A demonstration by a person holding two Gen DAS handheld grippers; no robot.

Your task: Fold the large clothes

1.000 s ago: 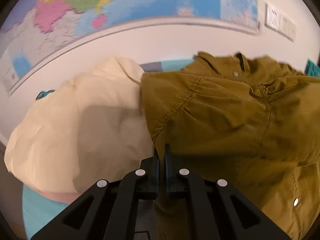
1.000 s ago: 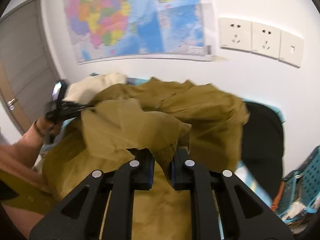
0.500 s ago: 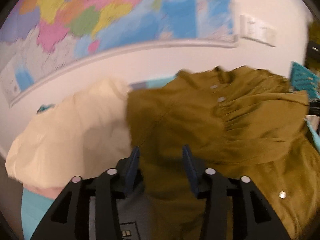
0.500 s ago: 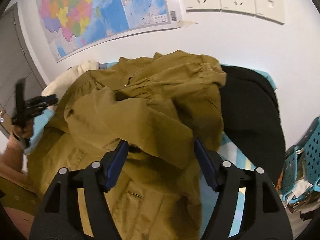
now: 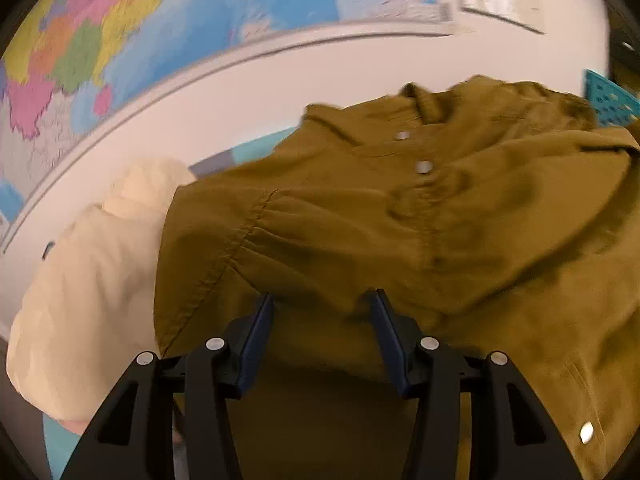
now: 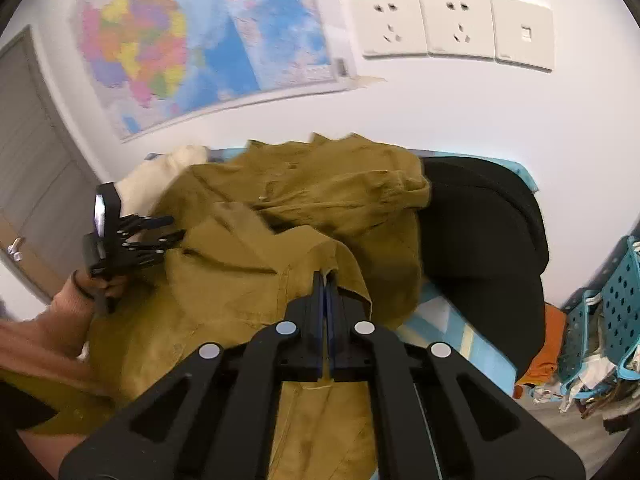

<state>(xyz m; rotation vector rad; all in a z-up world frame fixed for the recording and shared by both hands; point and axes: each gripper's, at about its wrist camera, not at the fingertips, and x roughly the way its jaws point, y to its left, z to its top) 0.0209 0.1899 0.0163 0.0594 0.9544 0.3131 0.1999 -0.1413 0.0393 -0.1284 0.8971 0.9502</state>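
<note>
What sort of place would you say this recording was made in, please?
Probably a room in a home or a small office: a wall map, wall sockets and a grey door, with clothes heaped on a table.

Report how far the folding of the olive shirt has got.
Done: one flap of the olive shirt already lies folded over its middle. In hand: the right gripper is shut on a raised edge of the cloth, while the left gripper is open, with cloth between its fingers but not pinched. Left: the shirt is rumpled, not a flat packet, and the cream garment and black garment lie unfolded.
</note>
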